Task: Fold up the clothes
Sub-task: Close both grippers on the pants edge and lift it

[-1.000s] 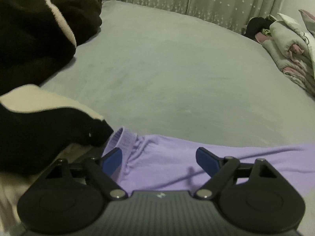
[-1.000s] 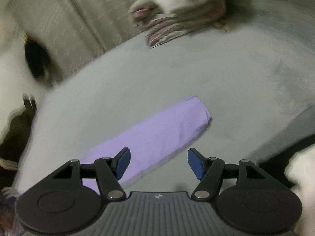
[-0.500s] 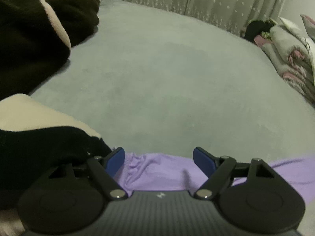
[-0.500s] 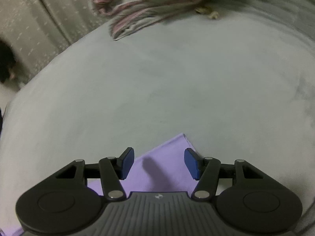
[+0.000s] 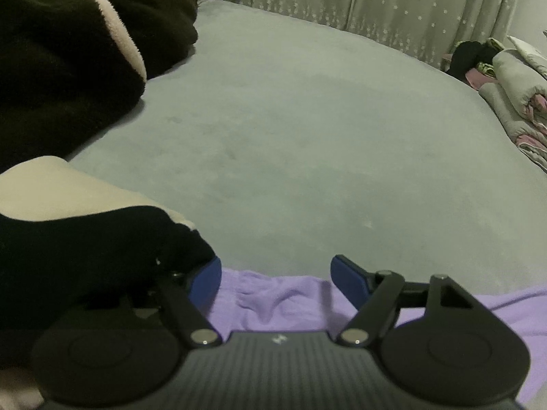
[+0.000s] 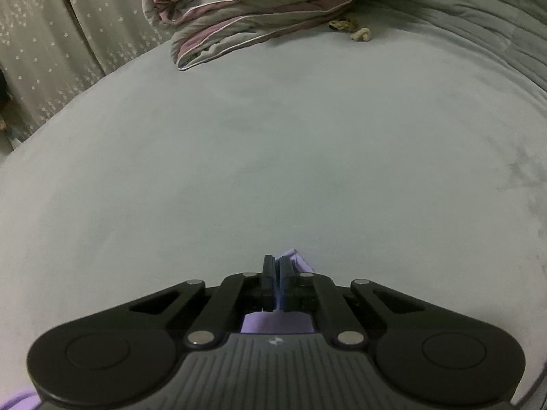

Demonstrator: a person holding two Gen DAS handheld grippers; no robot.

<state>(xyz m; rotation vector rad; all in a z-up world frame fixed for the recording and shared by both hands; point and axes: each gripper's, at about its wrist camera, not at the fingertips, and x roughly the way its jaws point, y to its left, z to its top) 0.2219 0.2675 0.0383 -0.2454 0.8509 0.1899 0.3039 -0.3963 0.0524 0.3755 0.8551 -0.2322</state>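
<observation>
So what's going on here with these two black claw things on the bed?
A person is folding a purple garment on a grey bed, holding a gripper in each hand. The right gripper has shut on one end of the garment. The left gripper is open over the bunched other end, beside a dark fleece garment, not yet gripping.
</observation>
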